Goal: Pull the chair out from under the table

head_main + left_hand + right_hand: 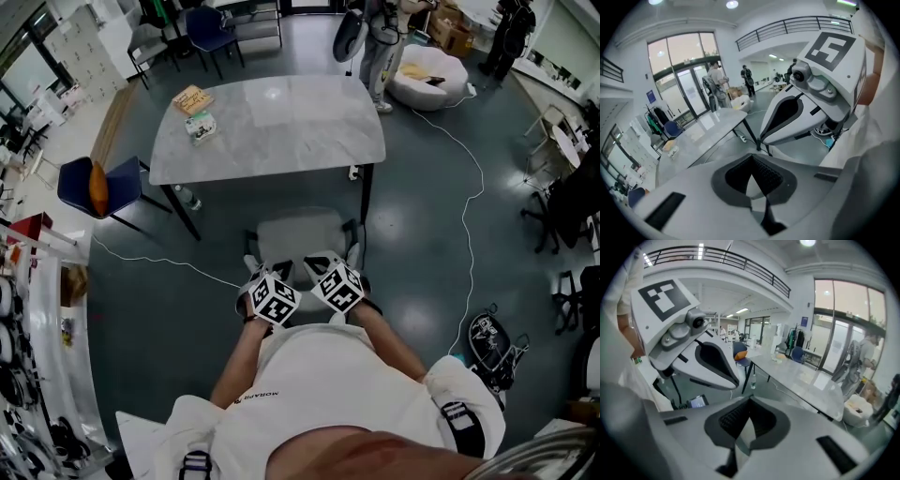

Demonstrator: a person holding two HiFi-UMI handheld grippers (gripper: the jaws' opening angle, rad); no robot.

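A grey chair stands on the floor just in front of the marble-topped table, its seat out from under the top and close to me. Both grippers hang side by side above the chair's near edge, close to my body. The left gripper is shut with nothing between its fingers. The right gripper is shut and empty too. Each gripper view looks over the table and catches the other gripper's white body beside it. Neither gripper touches the chair.
A book and a small box lie on the table's far left. A blue chair with an orange cushion stands left, a bottle by the table leg. A white cable runs right, a backpack beyond; a person stands behind.
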